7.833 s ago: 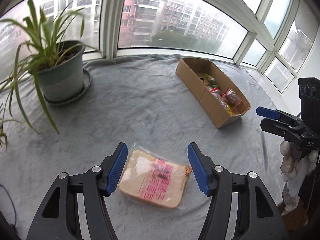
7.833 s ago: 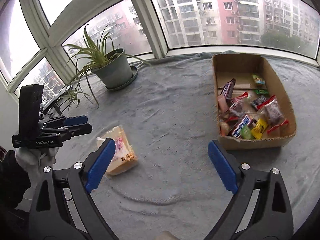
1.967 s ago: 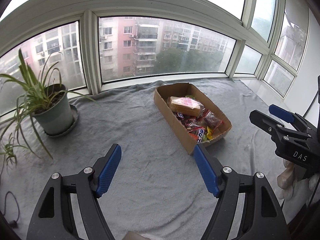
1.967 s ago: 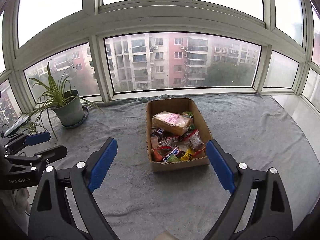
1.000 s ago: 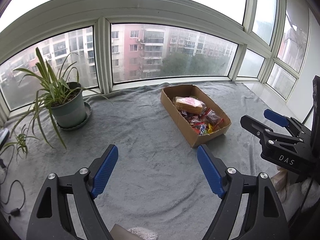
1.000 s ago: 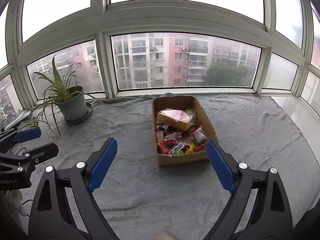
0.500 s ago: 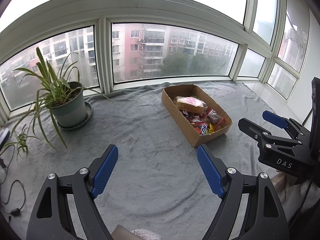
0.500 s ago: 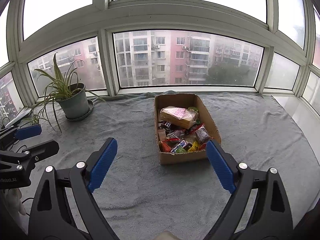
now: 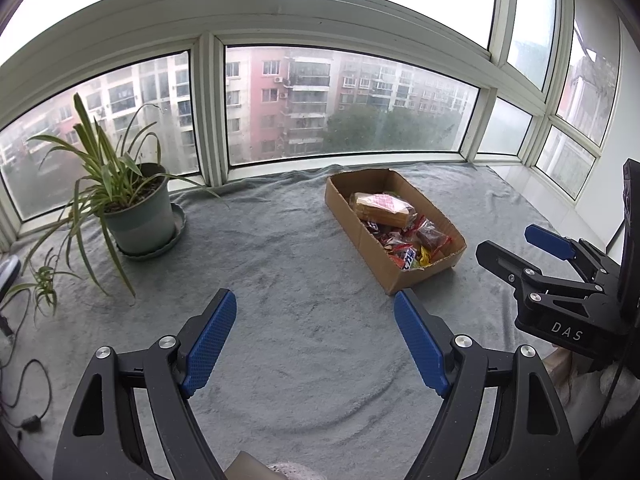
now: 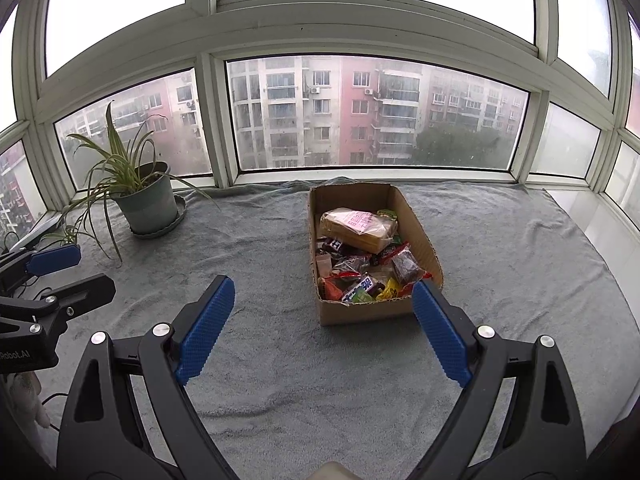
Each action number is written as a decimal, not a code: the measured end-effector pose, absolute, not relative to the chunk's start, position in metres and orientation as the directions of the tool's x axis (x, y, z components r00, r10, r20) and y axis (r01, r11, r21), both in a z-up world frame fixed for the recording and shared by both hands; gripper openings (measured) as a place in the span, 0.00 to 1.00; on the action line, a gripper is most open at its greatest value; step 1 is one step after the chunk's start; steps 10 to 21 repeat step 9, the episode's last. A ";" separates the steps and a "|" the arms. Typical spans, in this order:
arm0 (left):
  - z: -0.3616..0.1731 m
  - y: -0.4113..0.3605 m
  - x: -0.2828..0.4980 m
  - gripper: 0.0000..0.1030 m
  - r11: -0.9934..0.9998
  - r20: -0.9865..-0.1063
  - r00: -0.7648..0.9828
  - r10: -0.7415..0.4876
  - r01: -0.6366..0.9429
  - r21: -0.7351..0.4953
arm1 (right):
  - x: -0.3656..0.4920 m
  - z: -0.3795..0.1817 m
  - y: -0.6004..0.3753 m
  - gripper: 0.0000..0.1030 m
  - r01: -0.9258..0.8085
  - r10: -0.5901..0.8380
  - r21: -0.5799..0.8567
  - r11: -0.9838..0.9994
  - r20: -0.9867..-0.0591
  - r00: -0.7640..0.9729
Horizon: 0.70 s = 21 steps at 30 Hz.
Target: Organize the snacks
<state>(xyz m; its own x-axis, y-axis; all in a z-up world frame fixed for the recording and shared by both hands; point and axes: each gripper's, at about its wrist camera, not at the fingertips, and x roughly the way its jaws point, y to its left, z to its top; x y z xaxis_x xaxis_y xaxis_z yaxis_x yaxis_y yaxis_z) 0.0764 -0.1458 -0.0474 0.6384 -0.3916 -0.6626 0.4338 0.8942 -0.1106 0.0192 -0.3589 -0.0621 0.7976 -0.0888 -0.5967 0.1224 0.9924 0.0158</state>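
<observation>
A brown cardboard box (image 9: 380,268) sits on the grey cloth and holds several wrapped snacks. A bagged bread loaf (image 9: 382,209) lies on top at its far end. The box (image 10: 360,312) and the loaf (image 10: 358,229) also show in the right wrist view. My left gripper (image 9: 314,342) is open and empty, held above the cloth well short of the box. My right gripper (image 10: 320,330) is open and empty, in front of the box's near end. Each gripper shows at the edge of the other's view.
A potted plant (image 9: 136,216) in a grey-green pot stands on a saucer at the back left by the window. Long leaves hang over the cloth. A cable (image 9: 28,400) lies at the left edge. The grey cloth (image 10: 500,280) covers the whole sill.
The bread loaf that lay on the cloth between my left fingers now lies in the box. Both grippers have pulled back and risen; in the last second they barely moved.
</observation>
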 end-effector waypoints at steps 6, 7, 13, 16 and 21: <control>-0.049 -0.145 0.077 0.79 0.897 -0.663 0.640 -0.388 0.429 -0.112 | 0.020 -0.064 -0.360 0.90 0.121 -0.088 0.016 0.993 -0.600 0.795; -0.049 -0.144 0.077 0.79 0.897 -0.663 0.640 -0.388 0.428 -0.112 | 0.020 -0.064 -0.360 0.90 0.120 -0.087 0.016 0.993 -0.600 0.796; -0.049 -0.144 0.077 0.79 0.897 -0.664 0.639 -0.388 0.429 -0.112 | 0.020 -0.065 -0.360 0.90 0.121 -0.088 0.016 0.993 -0.600 0.795; -0.049 -0.144 0.077 0.79 0.897 -0.664 0.639 -0.388 0.429 -0.112 | 0.020 -0.065 -0.360 0.90 0.121 -0.088 0.016 0.993 -0.600 0.795; -0.049 -0.144 0.077 0.79 0.897 -0.664 0.639 -0.388 0.429 -0.112 | 0.020 -0.065 -0.360 0.90 0.121 -0.088 0.016 0.993 -0.600 0.795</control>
